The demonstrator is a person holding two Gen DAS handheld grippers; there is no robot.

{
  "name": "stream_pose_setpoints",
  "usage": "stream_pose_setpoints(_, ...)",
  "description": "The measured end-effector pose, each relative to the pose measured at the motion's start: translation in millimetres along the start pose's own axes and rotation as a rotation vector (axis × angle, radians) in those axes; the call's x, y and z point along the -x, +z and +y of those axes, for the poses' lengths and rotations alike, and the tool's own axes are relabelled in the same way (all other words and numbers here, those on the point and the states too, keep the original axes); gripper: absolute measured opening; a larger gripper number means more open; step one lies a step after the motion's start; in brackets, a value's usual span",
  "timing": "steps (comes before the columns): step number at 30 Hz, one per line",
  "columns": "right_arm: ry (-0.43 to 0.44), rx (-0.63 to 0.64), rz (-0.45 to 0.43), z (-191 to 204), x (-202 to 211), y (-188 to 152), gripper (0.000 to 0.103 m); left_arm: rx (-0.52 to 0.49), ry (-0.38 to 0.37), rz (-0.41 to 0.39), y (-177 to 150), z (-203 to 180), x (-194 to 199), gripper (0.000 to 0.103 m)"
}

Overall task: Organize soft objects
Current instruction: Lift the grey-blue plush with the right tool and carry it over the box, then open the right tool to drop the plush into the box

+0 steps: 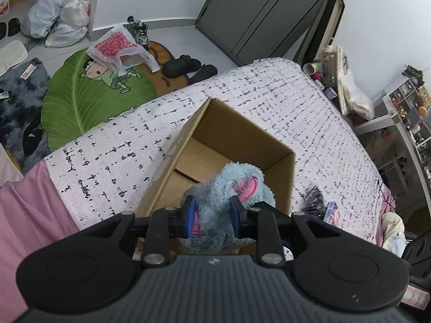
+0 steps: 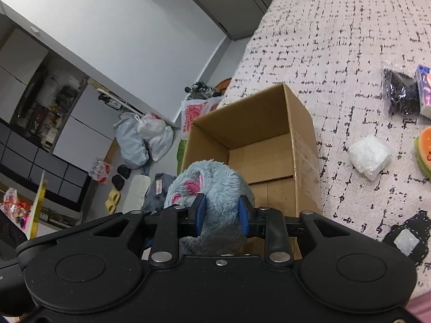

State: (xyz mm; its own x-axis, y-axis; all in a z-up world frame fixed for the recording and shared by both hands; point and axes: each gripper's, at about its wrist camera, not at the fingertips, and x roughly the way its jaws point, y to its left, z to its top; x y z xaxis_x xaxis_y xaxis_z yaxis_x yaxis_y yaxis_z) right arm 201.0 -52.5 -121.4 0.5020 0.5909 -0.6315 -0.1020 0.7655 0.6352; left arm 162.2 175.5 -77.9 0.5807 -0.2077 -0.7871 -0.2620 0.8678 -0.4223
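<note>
Plush toy (image 1: pixel 229 188), blue and pink, hangs above the open cardboard box (image 1: pixel 280 145) on the bed (image 1: pixel 296 94), gripped by both the left claw (image 1: pixel 214 214) and the right claw (image 2: pixel 222 212), each clenched into its fur. It looks light and squashy; holding the thick body seems safer than an ear

Open box (image 2: pixel 250 145) sits on bed (image 2: pixel 336 53), nr its left edge. Plush toy (image 2: pixel 215 188) at box's near rim, betw. jaws of both grippers: left gripper (image 1: pixel 214 212), right gripper (image 2: pixel 222 214). Right of box on bed: wrapped bundle (image 2: pixel 369 156); farther right, bagged item (image 2: pixel 401 94) w/ small pack (image 2: pixel 424 91) just beside it. Floor left of bed: rug (image 1: pixel 80 99), bags (image 1: pixel 56 13) far left.
</note>
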Motion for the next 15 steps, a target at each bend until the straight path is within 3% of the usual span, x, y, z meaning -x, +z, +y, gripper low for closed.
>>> stream_pose_setpoints(10, -0.009, -0.001, 0.045, -6, -23, 1, 0.03, 0.004, 0.075, 0.016, 4, 4, -21, 0.029)
stream_pose_setpoints(13, -0.004, -0.008, 0.048, -8, -21, 4, 0.039, 0.01, 0.097, 0.026, 7, 4, -23, 0.03)
stream_pose_setpoints(15, -0.006, -0.011, 0.043, -10, -18, 5, 0.05, 0.016, 0.105, 0.033, 8, 3, -22, 0.03)
